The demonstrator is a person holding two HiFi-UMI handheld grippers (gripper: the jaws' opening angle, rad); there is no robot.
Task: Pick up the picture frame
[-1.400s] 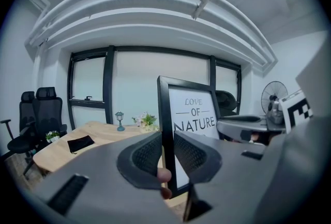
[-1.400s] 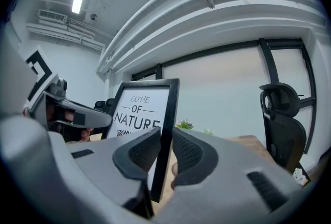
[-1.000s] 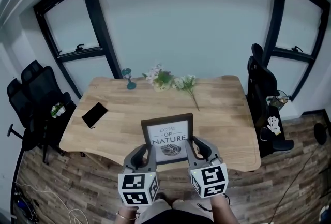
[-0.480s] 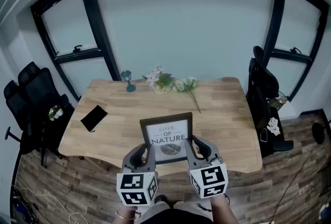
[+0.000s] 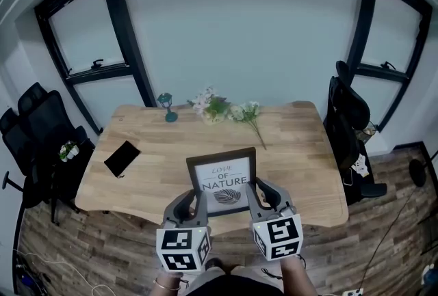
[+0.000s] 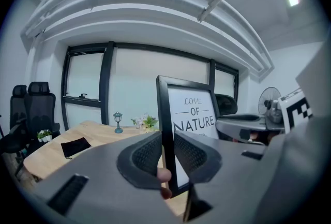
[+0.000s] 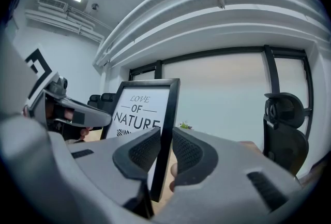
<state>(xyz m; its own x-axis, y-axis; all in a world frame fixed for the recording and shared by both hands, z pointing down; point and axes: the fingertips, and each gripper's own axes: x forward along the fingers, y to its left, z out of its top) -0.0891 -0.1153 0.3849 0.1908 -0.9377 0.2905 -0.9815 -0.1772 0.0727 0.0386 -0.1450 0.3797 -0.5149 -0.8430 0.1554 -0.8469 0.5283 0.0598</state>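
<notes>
While both grippers pinch it from either side, the picture frame (image 5: 221, 182) stands upright at the 6 o'clock edge of the wooden counter (image 5: 301, 151), its white print with the words "LOVE OF NATURE" and a leaf drawing facing the person. The left gripper (image 5: 194, 200) has its jaws pressed on the frame's black left rail, at about 8 o'clock on the frame, and its own view shows the ribbed pads tight against the front and back of that rail. The right gripper (image 5: 255, 194) is closed the same way on the right rail, at about 4 o'clock on the frame, with the thin black edge squeezed between its pads. Whether the frame's lower edge touches the wood or hangs just above it cannot be told. On the counter at 9 o'clock lies a flat black item (image 5: 122, 158), well apart from the frame. At 11 o'clock stands a small teal lantern (image 5: 165, 107), and at 12 o'clock, near the far edge, lies a bunch of pale flowers (image 5: 222, 109) with one stem pointing toward the middle. Off the counter, black office chairs (image 5: 37, 130) stand at 9 o'clock, and another chair (image 5: 345, 117) stands at 3 o'clock, beside dark-framed windows (image 5: 102, 48).
</notes>
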